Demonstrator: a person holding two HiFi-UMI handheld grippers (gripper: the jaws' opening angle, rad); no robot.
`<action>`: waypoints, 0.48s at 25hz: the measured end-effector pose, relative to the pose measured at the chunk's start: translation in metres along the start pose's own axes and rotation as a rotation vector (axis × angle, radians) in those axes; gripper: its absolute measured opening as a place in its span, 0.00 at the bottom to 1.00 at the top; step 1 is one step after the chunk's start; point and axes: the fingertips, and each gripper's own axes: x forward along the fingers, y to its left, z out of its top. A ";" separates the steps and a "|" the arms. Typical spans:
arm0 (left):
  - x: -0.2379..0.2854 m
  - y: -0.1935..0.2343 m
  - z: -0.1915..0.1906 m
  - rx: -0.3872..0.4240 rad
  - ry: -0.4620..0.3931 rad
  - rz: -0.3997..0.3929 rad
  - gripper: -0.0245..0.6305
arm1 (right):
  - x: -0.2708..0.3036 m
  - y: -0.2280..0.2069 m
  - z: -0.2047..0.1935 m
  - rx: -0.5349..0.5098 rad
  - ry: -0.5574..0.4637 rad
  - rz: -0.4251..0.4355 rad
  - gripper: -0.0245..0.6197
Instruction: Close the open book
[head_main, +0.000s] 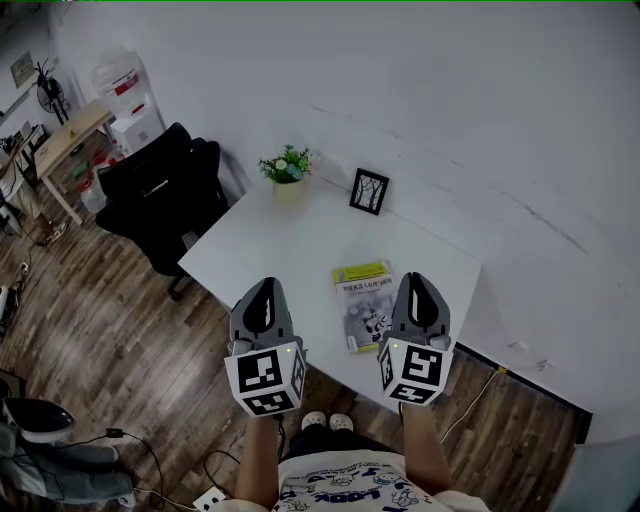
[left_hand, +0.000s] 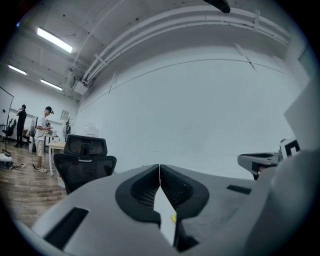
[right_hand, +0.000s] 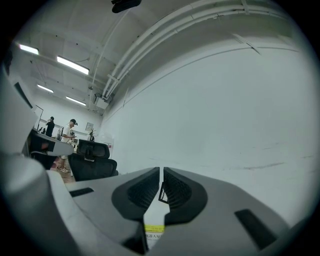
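Head view, entries as follows.

1. Book (head_main: 365, 305): lies flat on the white table (head_main: 290, 245), toward its near edge. The cover is up, with a yellow band at the far end. It reads as closed, so the task looks done. From above it sits between the two grippers, nearer the right one, and neither touches it.

2. Left gripper (head_main: 266, 286): held in the air over the table's near edge, pointing away from the person, roughly level. In the left gripper view the jaws meet at the tips with nothing gripped. Only table surface and a sliver of yellow show in the gap lower down.

3. Right gripper (head_main: 417, 280): held likewise, appearing just beside the book's right edge. In the right gripper view the jaws are drawn in to a thin slit and hold nothing. The book's yellow band shows below them.

Judged reason for this hold: both tools are lifted clear and closed, which suggests a parked pose with no work left on the book.

4. Plant (head_main: 287, 168): at the table's far left corner.

5. Frame (head_main: 369, 191): stands at the far edge, well apart from the book. Both ornaments sit at the back, leaving the front free.

6. Chair (head_main: 160, 190): black, on the floor left of the table, not in play.
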 end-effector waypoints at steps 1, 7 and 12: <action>0.000 0.000 0.000 0.001 0.000 -0.001 0.07 | 0.000 -0.001 0.001 0.003 -0.002 0.000 0.11; 0.001 -0.002 -0.001 0.004 0.005 -0.002 0.07 | 0.000 -0.006 0.002 0.021 -0.004 -0.002 0.10; 0.000 -0.002 -0.003 0.004 0.003 -0.006 0.07 | -0.001 -0.003 0.001 0.012 -0.008 -0.001 0.10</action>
